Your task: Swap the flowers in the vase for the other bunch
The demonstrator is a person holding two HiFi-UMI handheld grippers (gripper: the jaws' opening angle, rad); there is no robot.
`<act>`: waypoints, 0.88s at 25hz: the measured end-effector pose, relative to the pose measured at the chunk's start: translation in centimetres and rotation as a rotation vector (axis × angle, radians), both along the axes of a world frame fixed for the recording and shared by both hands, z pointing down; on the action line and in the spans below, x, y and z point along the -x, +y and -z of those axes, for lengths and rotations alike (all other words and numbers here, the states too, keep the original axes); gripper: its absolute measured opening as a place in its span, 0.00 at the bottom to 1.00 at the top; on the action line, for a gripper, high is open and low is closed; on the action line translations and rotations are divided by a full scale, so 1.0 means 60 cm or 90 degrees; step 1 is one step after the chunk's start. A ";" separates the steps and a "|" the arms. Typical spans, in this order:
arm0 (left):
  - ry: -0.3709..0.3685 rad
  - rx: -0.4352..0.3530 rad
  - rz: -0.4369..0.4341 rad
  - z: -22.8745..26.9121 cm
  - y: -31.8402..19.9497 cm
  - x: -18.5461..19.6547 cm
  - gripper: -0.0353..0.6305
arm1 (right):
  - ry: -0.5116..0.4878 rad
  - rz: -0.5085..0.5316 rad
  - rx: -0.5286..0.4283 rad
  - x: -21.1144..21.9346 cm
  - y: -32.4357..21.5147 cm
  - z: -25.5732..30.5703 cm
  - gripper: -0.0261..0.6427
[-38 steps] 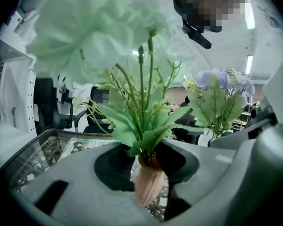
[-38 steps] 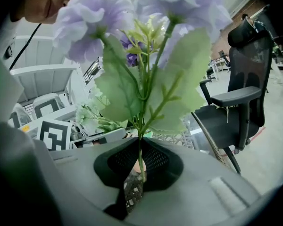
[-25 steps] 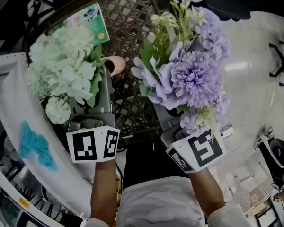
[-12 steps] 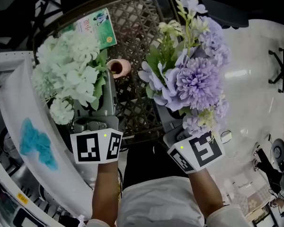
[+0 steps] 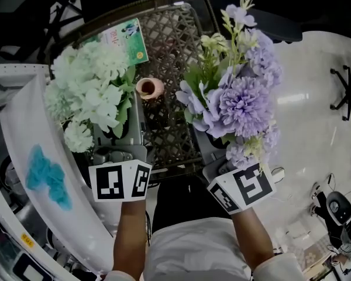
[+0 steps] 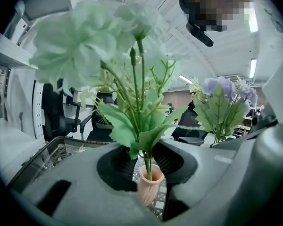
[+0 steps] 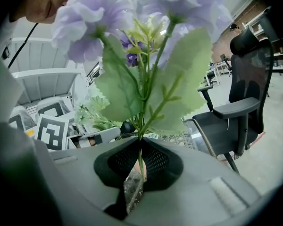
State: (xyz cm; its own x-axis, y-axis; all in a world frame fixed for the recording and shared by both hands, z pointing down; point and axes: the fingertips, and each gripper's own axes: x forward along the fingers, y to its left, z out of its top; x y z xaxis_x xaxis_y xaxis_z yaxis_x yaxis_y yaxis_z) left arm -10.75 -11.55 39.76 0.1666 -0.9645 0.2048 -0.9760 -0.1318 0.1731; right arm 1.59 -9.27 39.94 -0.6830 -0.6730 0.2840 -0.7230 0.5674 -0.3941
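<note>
A small pink ribbed vase stands on the lattice table top. In the left gripper view a white-green bunch rises from the vase, its stems running down into the mouth. In the head view that bunch leans left of the vase. My left gripper has its jaws round those stems. The jaws have just been closing, and a gap still shows on both sides of the stems. My right gripper is shut on the stems of a purple bunch, held upright to the right of the vase.
The dark lattice table has a raised rim, and a green booklet lies at its far left. A white curved panel with a blue patch runs along the left. An office chair stands on the right, over pale floor.
The head camera has shifted, so everything sits a little lower and further right in the picture. Vase, both bunches and both grippers keep their places relative to one another.
</note>
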 end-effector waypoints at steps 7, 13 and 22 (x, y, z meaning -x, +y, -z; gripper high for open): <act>0.000 -0.002 0.009 0.014 0.003 0.009 0.20 | -0.001 0.004 -0.006 0.001 0.001 0.012 0.08; -0.001 -0.001 0.019 0.023 0.004 0.011 0.20 | -0.002 0.002 -0.012 0.002 -0.001 0.022 0.08; 0.001 -0.006 0.034 0.043 0.014 0.021 0.19 | -0.010 0.007 -0.021 0.003 0.005 0.040 0.08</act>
State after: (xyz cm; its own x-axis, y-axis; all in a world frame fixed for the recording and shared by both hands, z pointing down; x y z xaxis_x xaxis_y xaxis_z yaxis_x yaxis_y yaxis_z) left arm -12.02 -10.71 37.20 0.1147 -0.9740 0.1953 -0.9815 -0.0808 0.1737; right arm 1.39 -8.96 37.54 -0.6948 -0.6740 0.2510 -0.7104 0.5887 -0.3858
